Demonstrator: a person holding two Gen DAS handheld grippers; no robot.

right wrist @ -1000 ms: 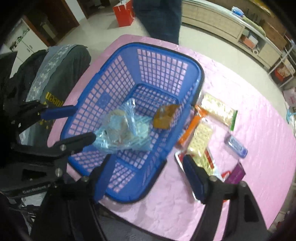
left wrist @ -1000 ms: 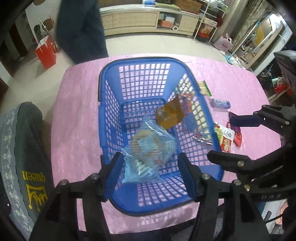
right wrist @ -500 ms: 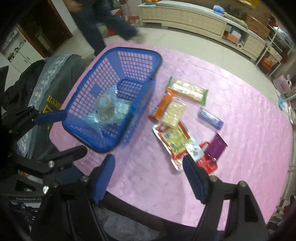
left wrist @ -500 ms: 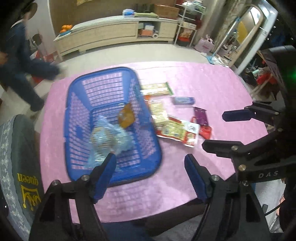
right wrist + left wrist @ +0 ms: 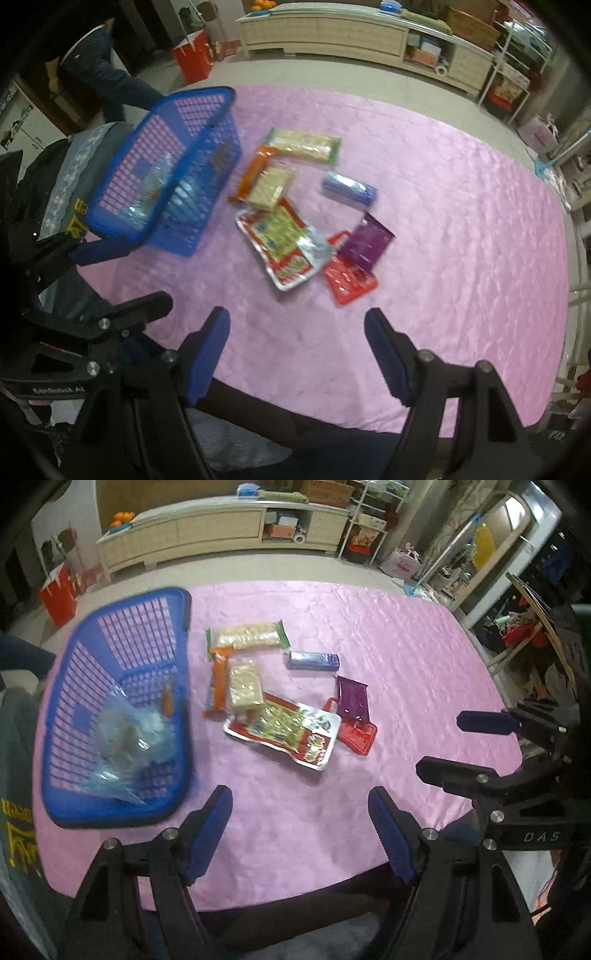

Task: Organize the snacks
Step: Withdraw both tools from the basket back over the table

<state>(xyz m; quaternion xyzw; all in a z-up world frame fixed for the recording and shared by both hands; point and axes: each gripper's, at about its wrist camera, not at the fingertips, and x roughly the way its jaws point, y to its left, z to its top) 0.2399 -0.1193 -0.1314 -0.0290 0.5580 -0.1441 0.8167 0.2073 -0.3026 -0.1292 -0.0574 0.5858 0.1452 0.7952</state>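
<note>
A blue plastic basket [image 5: 62, 679] [image 5: 207, 107] stands at the left of the pink table and holds a clear bag of snacks [image 5: 125, 734] and a small orange packet [image 5: 168, 698]. Several snack packs lie to its right: a green-edged cracker pack [image 5: 247, 636], an orange bar [image 5: 218, 681], a red and silver pouch [image 5: 291, 731] [image 5: 284, 236], a purple pack [image 5: 354, 699] [image 5: 365, 240], a red pack [image 5: 349, 282] and a blue roll [image 5: 313, 660] [image 5: 349, 186]. My left gripper [image 5: 299, 805] and right gripper [image 5: 297, 325] are both open and empty above the table's near edge.
The pink tablecloth [image 5: 399, 653] covers the table. A dark jacket on a chair [image 5: 55, 177] is beside the basket at the left. A long cabinet [image 5: 221, 528] and a red bag [image 5: 59, 590] stand on the floor beyond. A person [image 5: 107, 74] stands at the far left.
Both grippers have pulled back and swung right, away from the basket. The clear bag stays in the basket. The loose snack packs have come to the middle of both views.
</note>
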